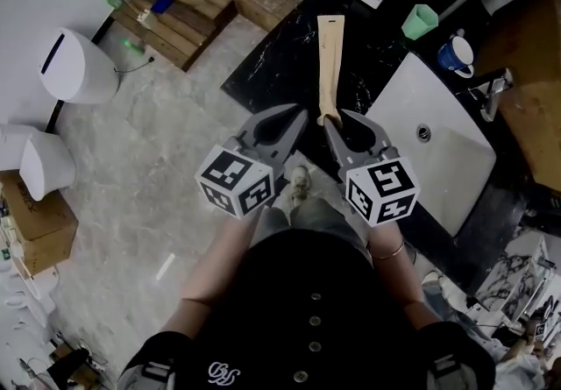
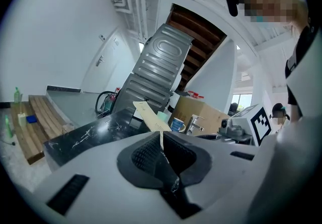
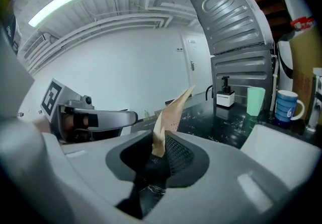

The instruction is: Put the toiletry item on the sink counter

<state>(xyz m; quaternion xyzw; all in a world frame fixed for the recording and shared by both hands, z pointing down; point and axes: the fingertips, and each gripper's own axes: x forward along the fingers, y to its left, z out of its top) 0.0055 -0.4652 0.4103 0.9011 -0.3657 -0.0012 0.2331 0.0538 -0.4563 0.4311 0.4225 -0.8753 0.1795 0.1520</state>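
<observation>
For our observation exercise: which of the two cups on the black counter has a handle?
The round blue mug with a white inside: its handle shows at its side. The mint-green plastic tumbler beside it is plain, with no handle.

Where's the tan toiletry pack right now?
Head view, centre: the tan toiletry pack is clamped by its lower end in the right hand-held gripper. The rest of it shows against the black counter, left of the white sink.
</observation>
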